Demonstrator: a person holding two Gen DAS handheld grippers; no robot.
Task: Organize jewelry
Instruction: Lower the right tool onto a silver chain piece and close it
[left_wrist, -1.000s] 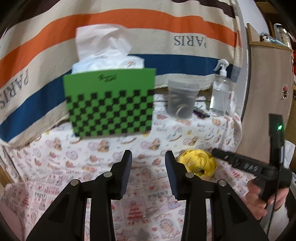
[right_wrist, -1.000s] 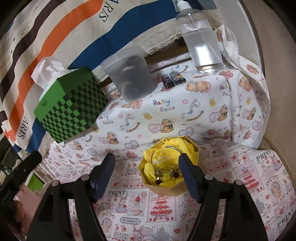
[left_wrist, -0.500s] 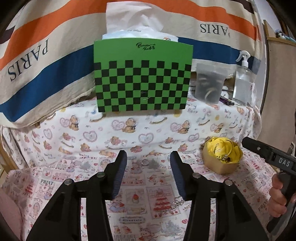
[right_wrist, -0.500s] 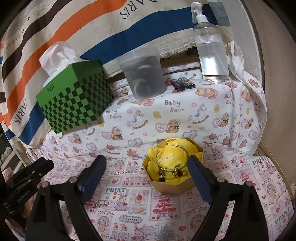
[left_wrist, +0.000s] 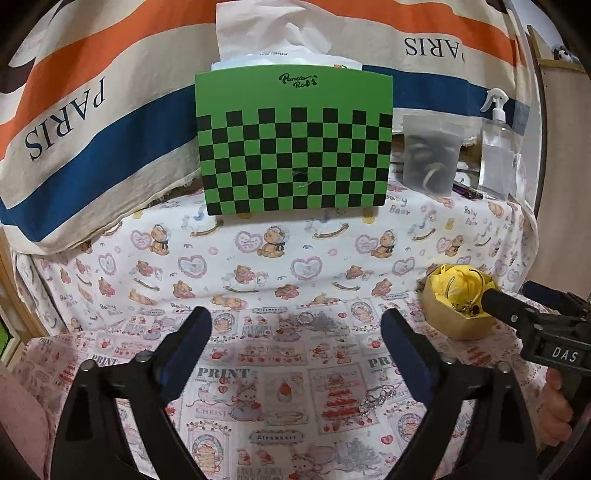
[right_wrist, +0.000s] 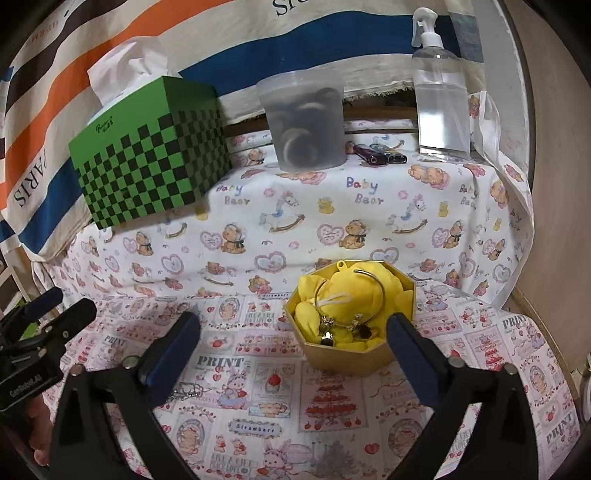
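Observation:
A gold octagonal box (right_wrist: 347, 356) lined with yellow cloth holds a silver bangle (right_wrist: 369, 280) with charms. My right gripper (right_wrist: 293, 343) hovers just in front of it, jaws opening wide, the box's front between the fingers but untouched. A sparkly chain (right_wrist: 186, 391) lies on the printed cloth by its left finger. In the left wrist view, my left gripper (left_wrist: 297, 332) hangs over the cloth, jaws opening, nothing gripped. A small ring (left_wrist: 306, 316) lies ahead of it, the chain (left_wrist: 373, 400) by its right finger. The box (left_wrist: 450, 321) and right gripper (left_wrist: 509, 299) sit to its right.
A green checkered tissue box (left_wrist: 293, 147) stands at the back, with a cloudy plastic tub (right_wrist: 304, 125), two lighters (right_wrist: 380, 157) and a spray bottle (right_wrist: 439, 107) beside it. Striped PARIS fabric (left_wrist: 92, 122) hangs behind. The table drops off at the right, by a beige wall (right_wrist: 550, 184).
Both pairs of jaws have spread much wider. The left gripper has sunk toward the cloth and swung to face the tissue box. The right gripper has rolled level and shifted sideways before the gold box.

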